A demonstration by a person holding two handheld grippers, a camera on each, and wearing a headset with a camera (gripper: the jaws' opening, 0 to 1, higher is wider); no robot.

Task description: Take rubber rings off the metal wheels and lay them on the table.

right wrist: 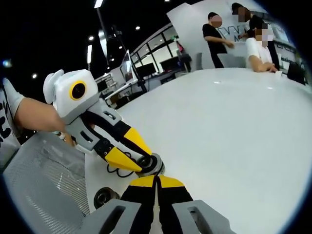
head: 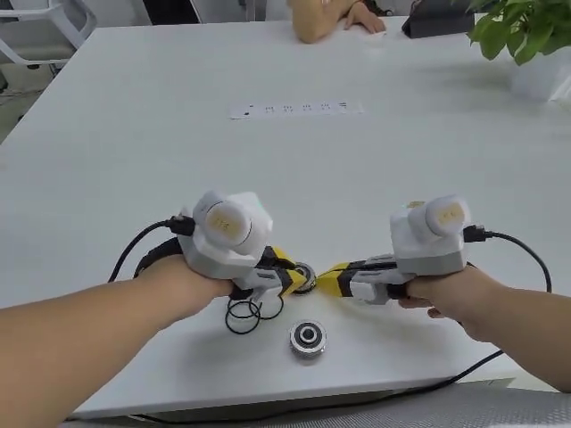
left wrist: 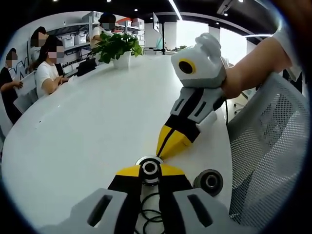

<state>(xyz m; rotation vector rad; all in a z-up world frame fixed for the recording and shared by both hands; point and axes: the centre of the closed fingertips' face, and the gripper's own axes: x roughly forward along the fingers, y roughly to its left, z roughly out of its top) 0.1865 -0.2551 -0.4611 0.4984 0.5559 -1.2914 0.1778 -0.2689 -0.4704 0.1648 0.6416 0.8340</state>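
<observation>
In the head view, a metal wheel [head: 305, 277] is clamped between the yellow jaws of the left gripper [head: 294, 276], near the 6 o'clock edge of the white table [head: 294, 178]. The right gripper [head: 323, 278] is seen at the wheel's 3 o'clock, jaws pressed together, tips at its rim. Loose rubber rings [head: 250, 312] are laid at 7 o'clock of it, and a second wheel [head: 308, 339] at 6 o'clock.

In the left gripper view, the clamped wheel is met at 1 o'clock by the narrow right tips.

In the right gripper view, it is seen at 12 o'clock of the closed jaws.
</observation>
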